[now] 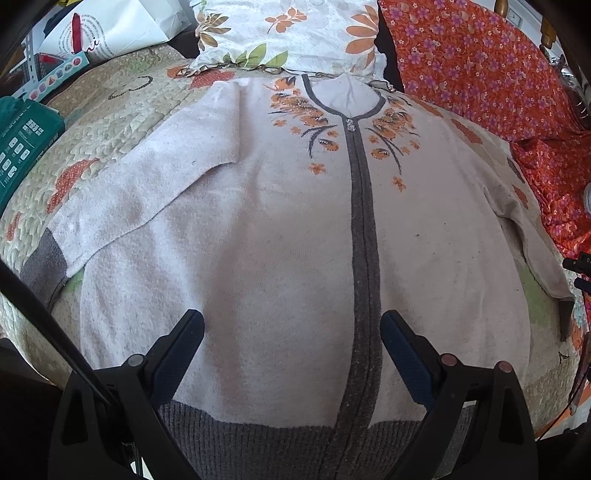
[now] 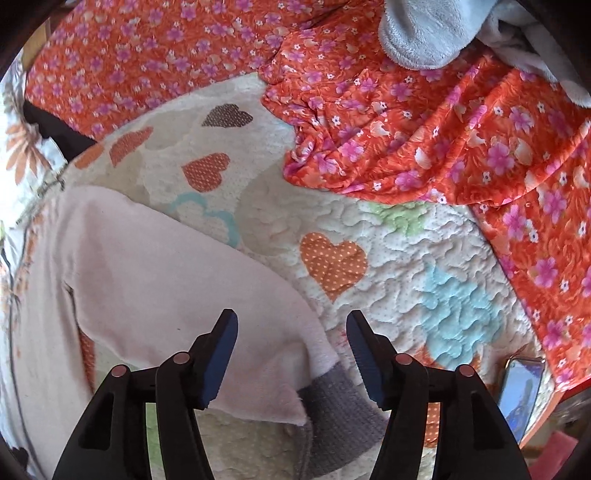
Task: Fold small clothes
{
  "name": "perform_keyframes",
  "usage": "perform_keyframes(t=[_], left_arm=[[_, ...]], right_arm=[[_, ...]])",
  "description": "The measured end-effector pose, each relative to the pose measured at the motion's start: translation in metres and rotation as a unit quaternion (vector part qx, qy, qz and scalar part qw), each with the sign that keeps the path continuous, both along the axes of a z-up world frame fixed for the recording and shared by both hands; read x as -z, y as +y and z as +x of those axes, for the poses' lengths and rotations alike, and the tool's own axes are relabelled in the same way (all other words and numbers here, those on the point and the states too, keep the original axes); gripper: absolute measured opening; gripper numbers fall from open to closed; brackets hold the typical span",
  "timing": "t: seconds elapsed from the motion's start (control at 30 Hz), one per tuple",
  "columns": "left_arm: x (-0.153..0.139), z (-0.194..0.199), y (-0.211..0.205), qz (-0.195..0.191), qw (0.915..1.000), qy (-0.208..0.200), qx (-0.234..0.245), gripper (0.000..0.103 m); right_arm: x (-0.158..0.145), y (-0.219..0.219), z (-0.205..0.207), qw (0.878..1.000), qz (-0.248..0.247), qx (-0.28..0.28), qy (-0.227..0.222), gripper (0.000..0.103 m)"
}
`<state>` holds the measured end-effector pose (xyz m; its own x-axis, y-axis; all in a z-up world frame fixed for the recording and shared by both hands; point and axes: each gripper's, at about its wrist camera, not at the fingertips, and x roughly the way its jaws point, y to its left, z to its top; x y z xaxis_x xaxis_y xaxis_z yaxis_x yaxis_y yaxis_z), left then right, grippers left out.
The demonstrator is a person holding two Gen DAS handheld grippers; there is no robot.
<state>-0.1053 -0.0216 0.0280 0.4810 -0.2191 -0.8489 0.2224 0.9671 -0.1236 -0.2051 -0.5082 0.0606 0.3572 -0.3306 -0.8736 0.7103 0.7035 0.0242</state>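
The left gripper (image 1: pixel 291 334) hovers with fingers apart over the cardigan (image 1: pixel 280 229) near its grey hem, holding nothing. The right gripper (image 2: pixel 291 332), also spread and empty, straddles the right sleeve cuff (image 2: pixel 332 398), probably to fold it inward. The cardigan lies face up on the bed quilt (image 2: pixel 406 258); beyond sits a pillow (image 1: pixel 288 33).

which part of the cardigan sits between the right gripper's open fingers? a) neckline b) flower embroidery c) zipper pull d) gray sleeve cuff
d, the right gripper is open over the sleeve end of the cardigan, with the gray sleeve cuff lying between its fingers on the quilt.
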Motion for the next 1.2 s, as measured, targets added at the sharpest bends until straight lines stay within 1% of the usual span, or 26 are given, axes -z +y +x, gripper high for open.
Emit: perform_keyframes(t=[0.07,0.2,0.3,0.33,0.43,0.57,0.63,0.7,0.73,0.77,0.83,0.9,0.97,1.13,1.2], left_arm=[[0.0,-0.001,-0.001,-0.001,1.0,0.001,0.001,0.096],[0.0,-0.003,-0.003,0.002,1.0,-0.001,0.004,0.096],[0.0,-0.004,-0.005,0.002,1.0,-0.001,0.005,0.096],[0.001,-0.004,-0.006,0.002,1.0,-0.001,0.006,0.096],[0.002,-0.005,-0.007,0.004,1.0,0.001,0.007,0.096],[0.002,-0.006,-0.007,0.003,1.0,0.0,0.007,0.096],[0.002,-0.006,-0.008,0.004,1.0,0.0,0.007,0.096],[0.002,-0.006,-0.007,0.004,1.0,0.001,0.007,0.096],[0.002,-0.006,-0.008,0.004,1.0,0.001,0.007,0.096],[0.002,-0.006,-0.008,0.004,1.0,0.002,0.007,0.096],[0.002,-0.007,-0.009,0.005,1.0,0.003,0.008,0.096],[0.001,-0.008,-0.01,0.004,1.0,0.002,0.008,0.096],[0.001,-0.008,-0.009,0.002,1.0,0.002,0.008,0.096],[0.002,-0.008,-0.009,0.003,1.0,0.002,0.009,0.096],[0.002,-0.008,-0.009,0.003,1.0,0.003,0.009,0.096]], right_arm=[[-0.001,0.0,0.0,1.0,0.0,0.004,-0.005,0.07],[0.001,-0.002,0.001,1.0,0.006,0.012,-0.008,0.07],[-0.004,-0.003,0.0,0.999,0.01,0.013,-0.029,0.07],[-0.006,-0.002,0.0,0.999,0.007,0.013,-0.036,0.071],[-0.011,0.003,0.0,0.999,-0.018,0.009,-0.037,0.08],[-0.01,0.005,0.001,0.999,-0.026,0.01,-0.031,0.081],[-0.013,0.004,-0.001,0.999,-0.029,0.013,-0.038,0.081],[-0.018,0.005,-0.004,0.998,-0.034,0.014,-0.055,0.082],[-0.02,0.005,-0.004,0.998,-0.037,0.014,-0.058,0.084],[-0.02,0.006,-0.003,0.998,-0.041,0.011,-0.053,0.088],[-0.013,0.009,0.003,0.999,-0.04,-0.002,-0.027,0.088],[-0.004,0.013,0.01,0.999,-0.03,-0.018,-0.004,0.088],[0.0,0.018,0.013,0.999,-0.027,-0.03,0.0,0.088],[-0.008,0.027,0.014,0.997,-0.061,-0.04,-0.005,0.088],[-0.01,0.028,0.014,0.997,-0.063,-0.039,-0.009,0.088]])
